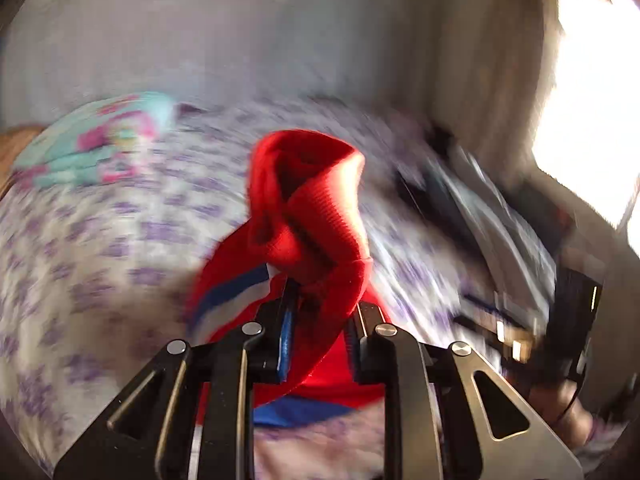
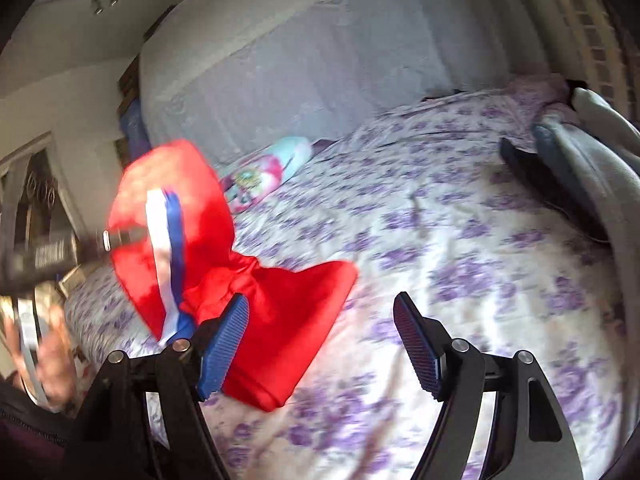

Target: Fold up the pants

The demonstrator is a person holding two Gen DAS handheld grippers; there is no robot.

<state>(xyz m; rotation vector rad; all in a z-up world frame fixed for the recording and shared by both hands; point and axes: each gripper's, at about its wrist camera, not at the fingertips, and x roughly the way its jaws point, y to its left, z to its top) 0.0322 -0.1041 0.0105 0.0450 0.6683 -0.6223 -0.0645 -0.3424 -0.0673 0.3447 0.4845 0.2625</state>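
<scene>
Right, left claw is clamped on the pants: red fabric is bunched between the blue pads, and a ribbed cuff or hem stands up just past the tips. Below the claw more red cloth hangs with a blue and white stripe along its side. Left wrist view is heavily smeared, so detail past the fabric is poor. Right claw stands apart, nothing between its ribbed blue pads; the left one overlaps the red cloth in its view, contact not clear. From the right wrist the pants are part lifted off the bed: one end is raised at left, where the blurred left claw has it, stripe running down it; the cloth pinches to a narrow waist in the middle and the other end fans out low over the sheet just ahead of the right claw. A blurred hand shows at the lower left edge. Bed carries a white sheet with purple flowers. A turquoise and pink pillow lies near the far side against a pale wall, well apart from the pants. Along the right edge of the bed lie a dark flat object and grey folded cloth. Bright window at right in the left wrist view.
</scene>
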